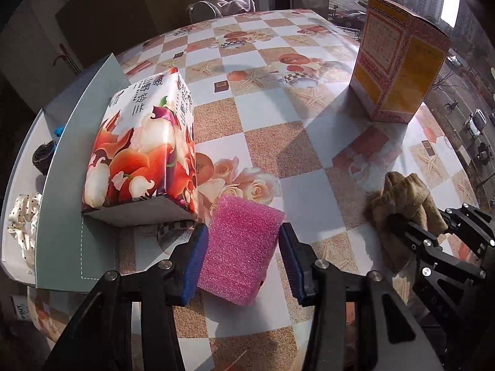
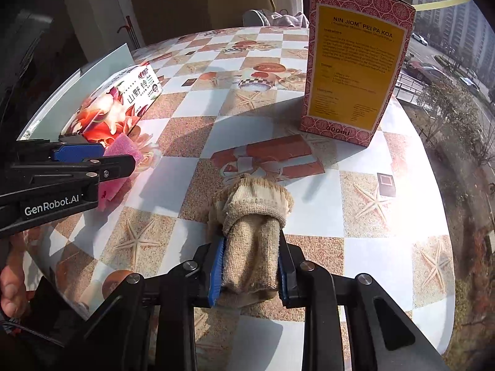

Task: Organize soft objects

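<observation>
Currently pink sponge (image 1: 241,247) lay flat on the bench (image 1: 278,130), between the left tool's (image 1: 243,258) half-open pads, untouched; long axis ran along the fingers. Tissue pack (image 1: 142,145) just beside. Right tool (image 2: 251,266) was clamped on the tan sock (image 2: 252,232).

Two grippers show — the left gripper (image 1: 244,256) at the bottom centre of its own view and the right gripper (image 2: 250,266) at the bottom centre of its own. One pink sponge (image 1: 239,247) lies in the lower middle. One tan sock (image 2: 252,232) sits at centre in the right wrist view. One flowered tissue pack (image 1: 142,151) stands at left, one red-and-yellow syrup box (image 1: 399,68) at upper right. One grey-green board (image 1: 71,185) runs along the left edge — beyond it one polka-dot scrunchie (image 1: 23,225) and one dark scrunchie (image 1: 45,156).
</observation>
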`<state>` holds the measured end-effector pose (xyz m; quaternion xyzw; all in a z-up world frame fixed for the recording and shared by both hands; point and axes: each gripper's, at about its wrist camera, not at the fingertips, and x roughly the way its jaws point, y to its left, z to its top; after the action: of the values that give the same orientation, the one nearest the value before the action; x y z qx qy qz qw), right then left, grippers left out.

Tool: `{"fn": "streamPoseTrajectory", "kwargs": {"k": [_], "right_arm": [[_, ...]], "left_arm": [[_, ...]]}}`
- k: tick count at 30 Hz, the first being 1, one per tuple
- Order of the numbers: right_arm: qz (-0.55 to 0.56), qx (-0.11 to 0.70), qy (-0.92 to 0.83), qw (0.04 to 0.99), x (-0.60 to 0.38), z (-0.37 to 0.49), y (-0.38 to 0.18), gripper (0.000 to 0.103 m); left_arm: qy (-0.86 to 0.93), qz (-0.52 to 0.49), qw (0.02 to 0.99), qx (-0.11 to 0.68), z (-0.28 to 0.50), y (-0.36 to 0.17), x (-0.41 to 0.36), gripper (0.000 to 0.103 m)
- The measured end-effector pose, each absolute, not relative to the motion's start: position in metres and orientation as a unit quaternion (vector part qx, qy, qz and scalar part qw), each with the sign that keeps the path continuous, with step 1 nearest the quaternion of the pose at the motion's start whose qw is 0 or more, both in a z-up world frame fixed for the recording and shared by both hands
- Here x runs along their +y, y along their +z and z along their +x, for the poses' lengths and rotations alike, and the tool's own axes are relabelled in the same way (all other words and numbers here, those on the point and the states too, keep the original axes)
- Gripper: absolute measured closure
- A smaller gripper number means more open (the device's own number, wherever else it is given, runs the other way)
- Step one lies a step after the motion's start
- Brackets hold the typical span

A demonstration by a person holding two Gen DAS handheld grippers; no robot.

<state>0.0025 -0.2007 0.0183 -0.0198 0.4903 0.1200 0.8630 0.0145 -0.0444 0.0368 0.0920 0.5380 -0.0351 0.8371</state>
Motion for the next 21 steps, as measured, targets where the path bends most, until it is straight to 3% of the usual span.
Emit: {"fn": "streamPoseTrajectory", "kwargs": {"k": [21], "right_arm": [[-0.031,0.467,0.102,0.878,-0.195,-0.007,0.015,0.074]], "left_arm": [[-0.023,0.119,0.869,0.479,-0.014,0.021,-0.047,0.051]]}}
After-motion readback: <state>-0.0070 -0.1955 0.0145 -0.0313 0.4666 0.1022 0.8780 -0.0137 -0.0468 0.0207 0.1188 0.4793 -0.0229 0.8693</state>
